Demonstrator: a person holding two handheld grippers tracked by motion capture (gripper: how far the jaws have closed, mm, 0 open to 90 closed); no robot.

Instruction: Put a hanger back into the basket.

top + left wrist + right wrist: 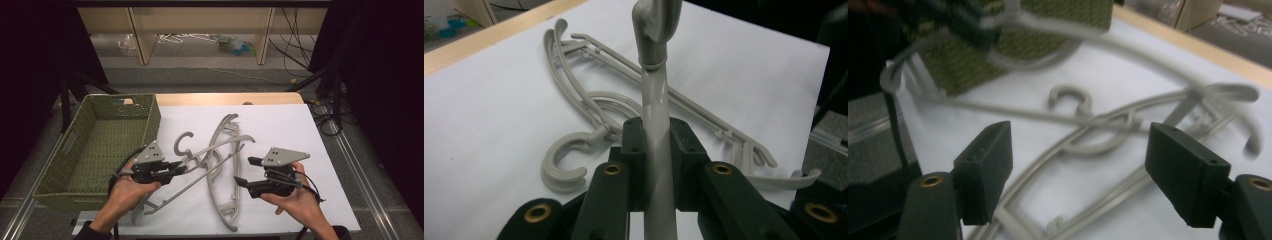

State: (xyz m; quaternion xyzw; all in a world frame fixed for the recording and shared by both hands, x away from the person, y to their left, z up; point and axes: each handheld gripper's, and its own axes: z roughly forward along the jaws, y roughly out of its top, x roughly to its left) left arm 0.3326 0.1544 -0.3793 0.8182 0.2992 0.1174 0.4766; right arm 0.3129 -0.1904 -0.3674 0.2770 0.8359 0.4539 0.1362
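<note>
Left gripper (182, 167) is clamped tight on a grey hanger (220, 150), jaws pinched on its arm just below the hook, as the left gripper view (658, 150) makes plain. That held hanger (656, 75) sits near table centre, tilted off the white sheet (280, 125). Right gripper (245, 171), at four o'clock from centre, has its jaws spread wide with nothing between them; in its own view (1080, 170) only cloth and hangers lie beyond. More grey hangers (222, 200) cross in a tangle at six o'clock. Green woven basket (95, 145) at nine o'clock: nothing visible inside. The right gripper view smears the held hanger into blur, and the basket's near wall hides its front floor.
</note>
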